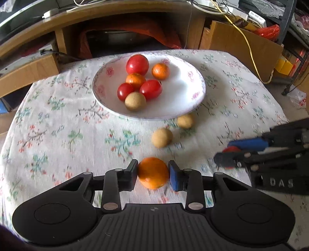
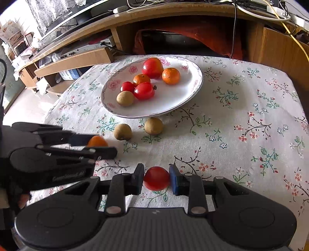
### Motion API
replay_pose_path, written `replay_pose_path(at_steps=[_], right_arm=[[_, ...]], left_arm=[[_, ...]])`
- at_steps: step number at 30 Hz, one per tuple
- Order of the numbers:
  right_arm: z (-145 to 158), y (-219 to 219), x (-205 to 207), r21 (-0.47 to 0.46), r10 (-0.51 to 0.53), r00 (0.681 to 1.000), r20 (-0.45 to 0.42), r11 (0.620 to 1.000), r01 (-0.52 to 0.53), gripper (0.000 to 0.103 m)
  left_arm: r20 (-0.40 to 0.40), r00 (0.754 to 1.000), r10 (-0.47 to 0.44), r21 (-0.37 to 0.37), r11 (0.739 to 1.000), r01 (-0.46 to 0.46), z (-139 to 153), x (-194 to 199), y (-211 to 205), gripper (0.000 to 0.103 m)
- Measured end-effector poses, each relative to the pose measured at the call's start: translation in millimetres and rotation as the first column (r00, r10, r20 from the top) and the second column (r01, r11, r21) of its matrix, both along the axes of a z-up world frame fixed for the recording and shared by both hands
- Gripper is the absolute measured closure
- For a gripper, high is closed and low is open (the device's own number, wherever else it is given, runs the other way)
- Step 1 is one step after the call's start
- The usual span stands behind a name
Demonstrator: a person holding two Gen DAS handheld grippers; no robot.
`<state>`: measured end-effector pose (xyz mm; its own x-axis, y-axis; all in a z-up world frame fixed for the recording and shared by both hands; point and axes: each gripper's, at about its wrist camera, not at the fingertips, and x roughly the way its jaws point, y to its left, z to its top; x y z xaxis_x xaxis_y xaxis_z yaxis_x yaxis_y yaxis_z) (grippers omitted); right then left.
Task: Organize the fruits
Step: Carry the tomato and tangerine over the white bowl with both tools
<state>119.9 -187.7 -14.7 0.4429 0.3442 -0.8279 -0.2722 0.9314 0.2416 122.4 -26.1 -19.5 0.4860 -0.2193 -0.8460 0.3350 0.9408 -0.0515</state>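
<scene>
In the left wrist view my left gripper (image 1: 153, 170) is shut on a mandarin (image 1: 153, 176), one pad against each side, low over the flowered tablecloth. My right gripper (image 2: 156, 178) is shut on a small red tomato (image 2: 156, 181). Each gripper also shows in the other view, the right gripper (image 1: 224, 152) at the right and the left gripper (image 2: 105, 144) at the left. Beyond them a white flowered plate (image 1: 185, 100) holds three tomatoes, two mandarins and a brown round fruit. Two more brown fruits (image 2: 122, 131) (image 2: 153, 126) lie on the cloth just in front of the plate.
The small table (image 2: 251, 108) ends close behind the plate and at both sides. Behind it stands a wooden desk (image 2: 173, 13) with cables on top. A cardboard box (image 1: 241, 44) with a yellow cable over it is at the back right.
</scene>
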Motion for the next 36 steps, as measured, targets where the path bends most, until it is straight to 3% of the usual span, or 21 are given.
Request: replay_pose_path(at_steps=[4, 12, 16, 18, 22, 26, 30, 36], right_arm=[[5, 3, -13, -0.013, 0.017, 1.0, 0.014, 1.0, -0.017, 0.082], [-5, 15, -49, -0.142, 0.111, 0.991, 0.078, 0.985, -0.099, 0.082], [-4, 11, -52, -0.132, 0.111, 0.99, 0.084, 0.986, -0.099, 0.082], [-4, 8, -52, -0.121, 0.108, 0.991, 0.081, 0.988, -0.097, 0.082], [-4, 8, -52, -0.109, 0.105, 0.991, 0.079, 0.989, -0.096, 0.079], [-4, 9, -53, -0.119, 0.102, 0.991, 0.081, 0.989, -0.092, 0.079], [-1, 10, -54, -0.138, 0.084, 0.994, 0.065, 0.988, -0.074, 0.082], [3, 9, -53, -0.118, 0.065, 0.996, 0.054, 0.991, -0.059, 0.082]], left_arm=[[-0.024, 1.0, -0.015, -0.017, 1.0, 0.015, 2, -25, -3, 0.061], [0.018, 0.997, -0.073, 0.028, 0.997, 0.072, -1, -54, -13, 0.06], [0.021, 0.997, -0.069, 0.024, 0.997, 0.069, -2, -54, -10, 0.055], [0.023, 0.997, -0.072, 0.027, 0.997, 0.072, -2, -54, -10, 0.046], [0.031, 0.996, -0.081, 0.023, 0.996, 0.08, -3, -55, -11, 0.044], [0.03, 0.996, -0.088, 0.027, 0.996, 0.088, -4, -55, -12, 0.047], [0.022, 0.996, -0.085, 0.017, 0.996, 0.085, -2, -56, -12, 0.062], [0.007, 0.998, -0.061, -0.017, 0.998, 0.061, 5, -54, -9, 0.062]])
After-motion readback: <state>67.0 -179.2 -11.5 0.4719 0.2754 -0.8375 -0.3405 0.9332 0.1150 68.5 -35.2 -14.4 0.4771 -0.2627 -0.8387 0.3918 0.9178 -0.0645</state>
